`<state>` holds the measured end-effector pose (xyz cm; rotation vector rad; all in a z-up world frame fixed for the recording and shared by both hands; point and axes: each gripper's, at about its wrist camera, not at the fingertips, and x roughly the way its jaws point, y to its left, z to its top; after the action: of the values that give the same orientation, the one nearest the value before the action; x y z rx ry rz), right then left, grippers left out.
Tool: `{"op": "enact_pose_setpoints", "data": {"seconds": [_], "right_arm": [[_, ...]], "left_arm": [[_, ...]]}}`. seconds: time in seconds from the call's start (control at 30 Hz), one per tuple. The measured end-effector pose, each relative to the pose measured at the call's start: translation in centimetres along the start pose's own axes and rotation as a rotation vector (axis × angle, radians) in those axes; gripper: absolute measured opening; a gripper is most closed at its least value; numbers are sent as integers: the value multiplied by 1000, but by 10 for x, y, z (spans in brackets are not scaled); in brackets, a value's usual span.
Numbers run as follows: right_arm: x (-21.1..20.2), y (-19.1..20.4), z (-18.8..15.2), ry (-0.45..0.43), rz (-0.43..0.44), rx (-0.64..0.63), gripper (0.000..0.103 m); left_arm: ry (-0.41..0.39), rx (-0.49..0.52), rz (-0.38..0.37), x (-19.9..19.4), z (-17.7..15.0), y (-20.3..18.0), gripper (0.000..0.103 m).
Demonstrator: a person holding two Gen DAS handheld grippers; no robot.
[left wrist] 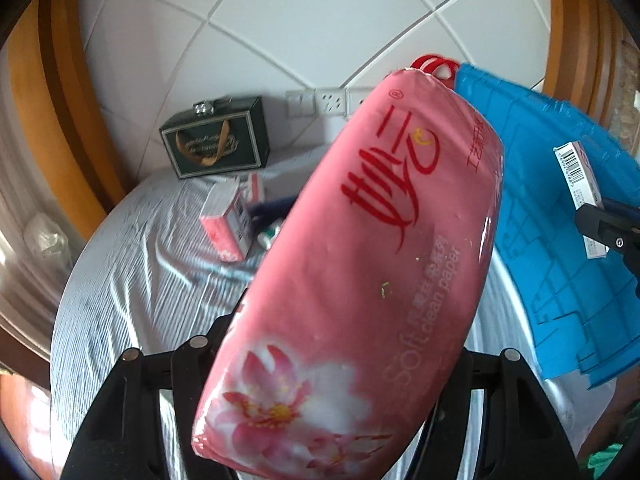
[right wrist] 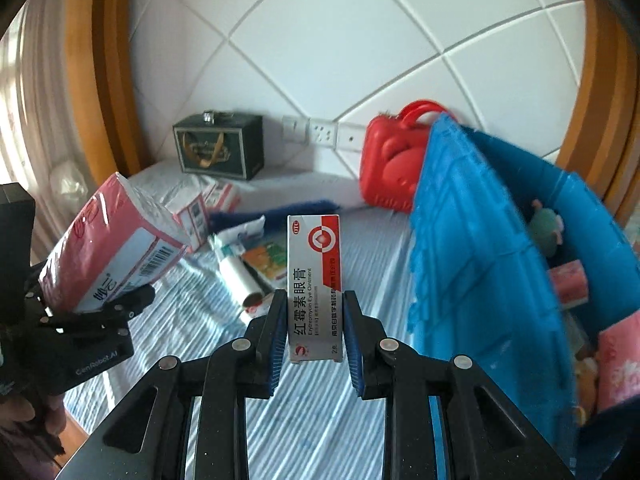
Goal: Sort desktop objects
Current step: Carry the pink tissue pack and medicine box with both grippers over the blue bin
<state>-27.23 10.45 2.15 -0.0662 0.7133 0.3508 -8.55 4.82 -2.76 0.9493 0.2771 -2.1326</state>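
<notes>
Left fingers (right wrist: 120, 312) clamp a pink tissue pack (left wrist: 360, 240); right fingers (right wrist: 276, 344) pinch an ointment box (right wrist: 314, 280) beside the blue bin (right wrist: 472, 248).

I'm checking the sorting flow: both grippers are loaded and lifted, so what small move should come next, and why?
Probably carry the right gripper rightward over the blue bin and release there. It is shut on the eye ointment box, clear of the striped cloth, and the bin beside it already holds sorted packs. The left gripper, clamping the pink tissue pack, could follow.
</notes>
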Motion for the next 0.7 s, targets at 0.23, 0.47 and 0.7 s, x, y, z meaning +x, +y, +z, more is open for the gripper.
{"op": "enact_pose_setpoints", "data": {"seconds": [0.23, 0.47, 0.7], "right_arm": [[-38, -18, 7, -94, -38, 17, 26], [-74, -53, 8, -173, -97, 54, 26], [-122, -97, -2, -252, -177, 109, 26]], "left_arm": [[-86, 43, -29, -29, 15, -32, 63], [-170, 74, -98, -57, 33, -72, 63], [-274, 131, -176, -102, 43, -127, 63]]}}
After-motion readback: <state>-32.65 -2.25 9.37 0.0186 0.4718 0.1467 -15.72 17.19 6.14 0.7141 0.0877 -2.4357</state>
